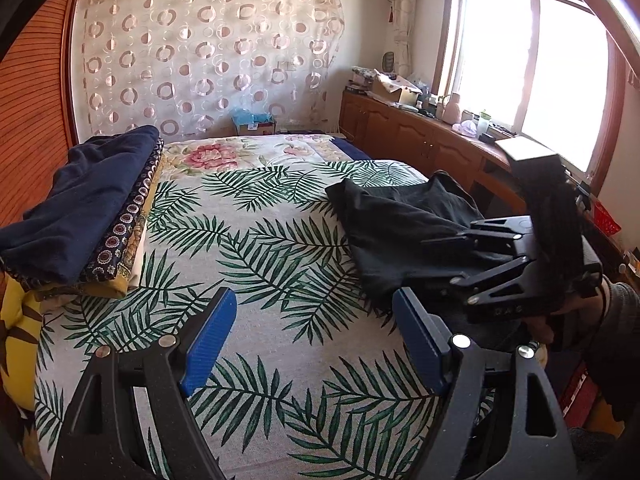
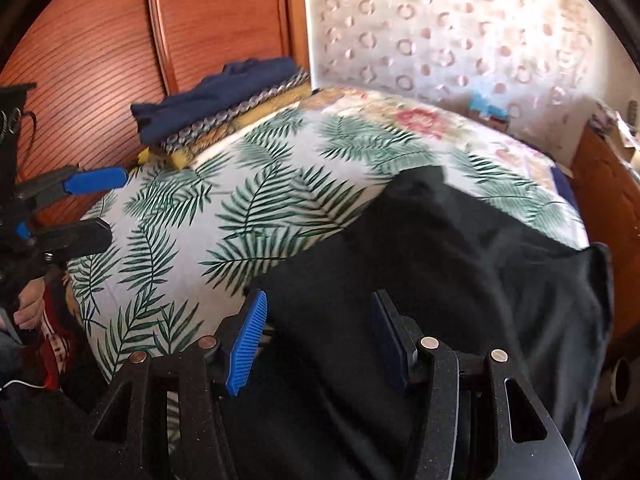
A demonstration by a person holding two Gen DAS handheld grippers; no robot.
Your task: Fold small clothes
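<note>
— Sunlit bedroom, palm-leaf bedspread [image 1: 256, 240] over the bed, a stack of folded clothes [image 1: 80, 208] at its far left edge by the wardrobe. Where is the piece to fold?

— The black garment [image 2: 440, 280] lies crumpled on the bed's right side, its long axis running from the near edge toward the window-side corner.

— And the grippers?

— The right gripper [image 2: 320, 340] is spread, both pads empty, hanging just above the garment's near end. The left gripper [image 1: 312, 340] is spread too, over bare bedspread; the garment lies to its right, just past its right-hand pad.

— So which goes first?

— I judge the right one is nearer; the left would need to swing rightward to take the other corner.
</note>
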